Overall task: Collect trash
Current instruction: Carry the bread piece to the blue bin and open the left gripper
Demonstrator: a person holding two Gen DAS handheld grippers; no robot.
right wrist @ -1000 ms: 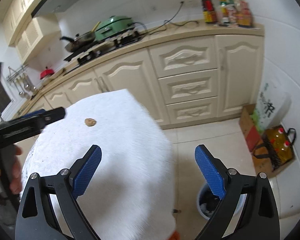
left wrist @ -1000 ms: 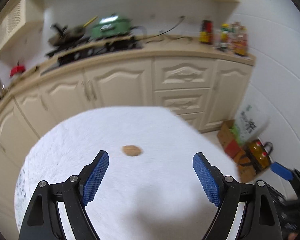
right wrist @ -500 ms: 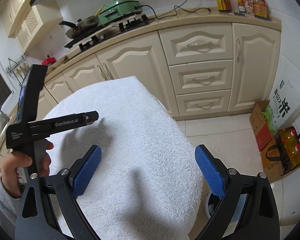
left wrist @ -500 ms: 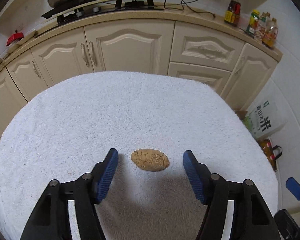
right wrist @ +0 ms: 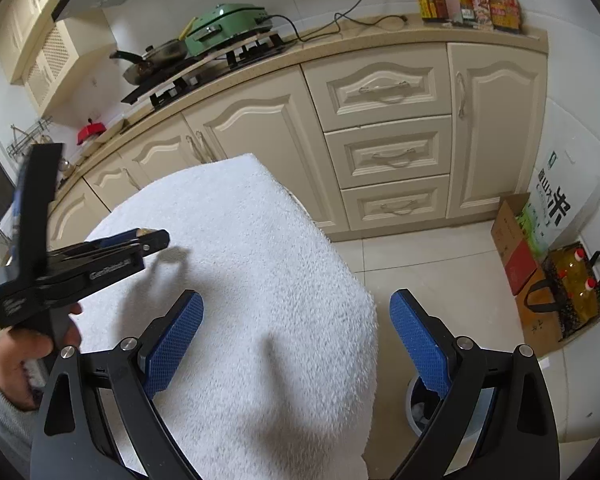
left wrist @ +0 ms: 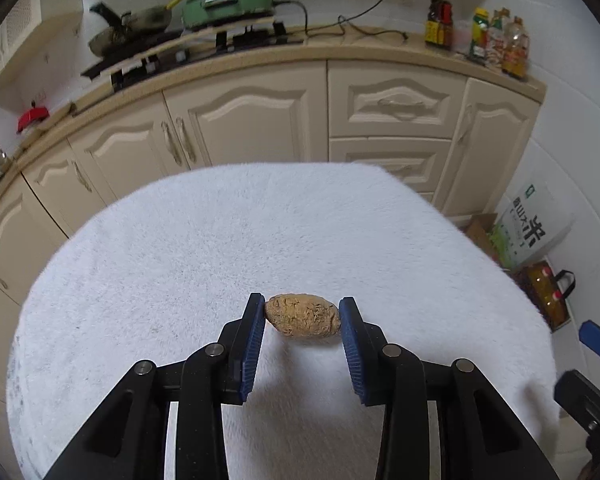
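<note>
A brown, rough oval lump (left wrist: 302,318) lies on the round table's white fluffy cloth (left wrist: 260,232). My left gripper (left wrist: 302,309) is around it, jaws closing, and the blue pads (left wrist: 255,330) touch its two ends. In the right wrist view the left gripper (right wrist: 152,240) reaches over the cloth (right wrist: 260,264) from the left in a person's hand (right wrist: 24,350), and only a brown sliver shows between its tips. My right gripper (right wrist: 296,300) hangs open over the table's right edge with nothing between its fingers. A blue-tipped part of the right gripper (left wrist: 596,340) shows at the right edge of the left wrist view.
A small bin (right wrist: 420,412) stands on the tiled floor below the table's right edge, partly behind my right finger. A cardboard box (right wrist: 516,240), a rice sack (right wrist: 556,208) and a bag of oil bottles (right wrist: 572,288) line the right wall. Cream cabinets (right wrist: 380,120) run behind.
The left gripper came forward and down over the brown lump, and its jaws went from wide apart to touching the lump's ends. The right gripper stayed open and sank slightly.
</note>
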